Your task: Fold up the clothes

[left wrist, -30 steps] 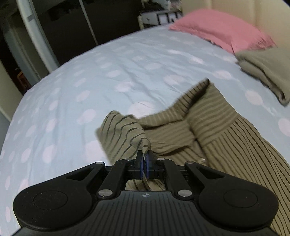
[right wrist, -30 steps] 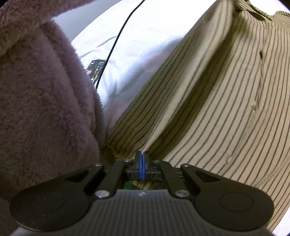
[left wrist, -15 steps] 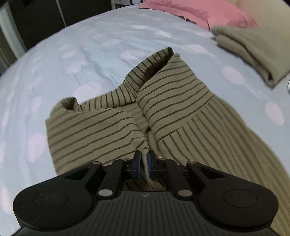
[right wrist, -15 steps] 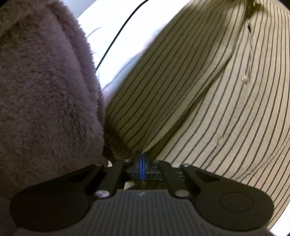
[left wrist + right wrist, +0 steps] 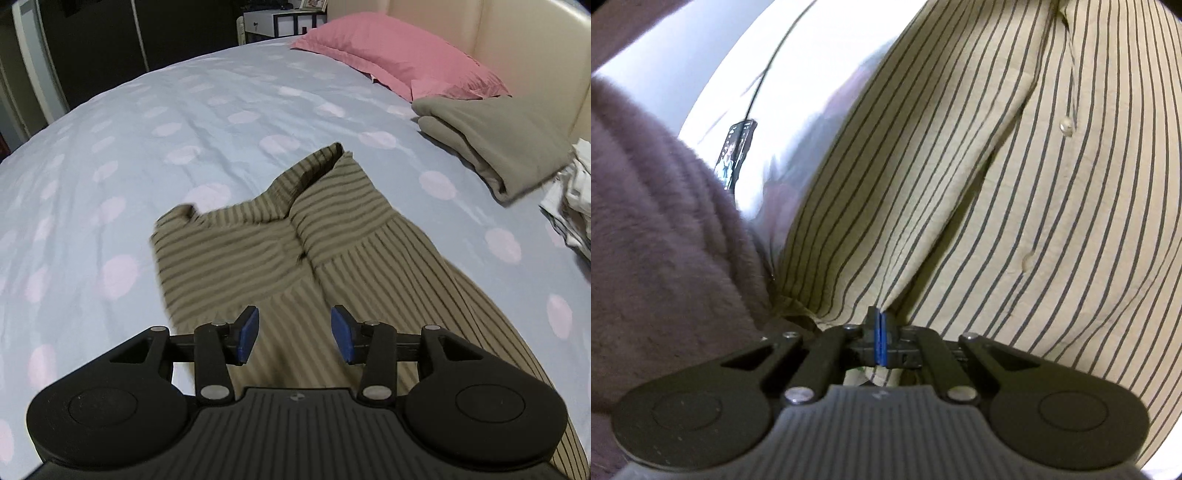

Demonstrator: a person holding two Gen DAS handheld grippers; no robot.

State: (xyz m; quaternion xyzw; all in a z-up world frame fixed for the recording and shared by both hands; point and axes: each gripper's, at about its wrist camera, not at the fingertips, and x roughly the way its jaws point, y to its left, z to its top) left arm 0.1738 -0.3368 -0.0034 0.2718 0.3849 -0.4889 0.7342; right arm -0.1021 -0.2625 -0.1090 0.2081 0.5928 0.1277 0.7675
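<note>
An olive striped shirt (image 5: 280,243) lies on the dotted bedsheet (image 5: 155,122), its sleeves folded across the top. Above it hovers my left gripper (image 5: 294,334), its jaws opening, blue pads apart and nothing pinched between them. In the right wrist view the same striped shirt (image 5: 979,192) fills the frame, button placket running down the right side. My right gripper (image 5: 880,325) is shut on a fold of this shirt, the cloth rising in a ridge from its blue pads.
A pink pillow (image 5: 395,55) and a folded grey-green garment (image 5: 495,136) lie at the head of the bed; white clothes (image 5: 572,199) pile at the right edge. A fuzzy mauve sleeve (image 5: 653,221) crowds the right wrist view's left, with a phone (image 5: 735,155) and cable beside it.
My left gripper let go of the shirt sleeve, opened, and pulled back; the sleeve now lies flat. The right gripper stayed shut on its fold and sank slightly.
</note>
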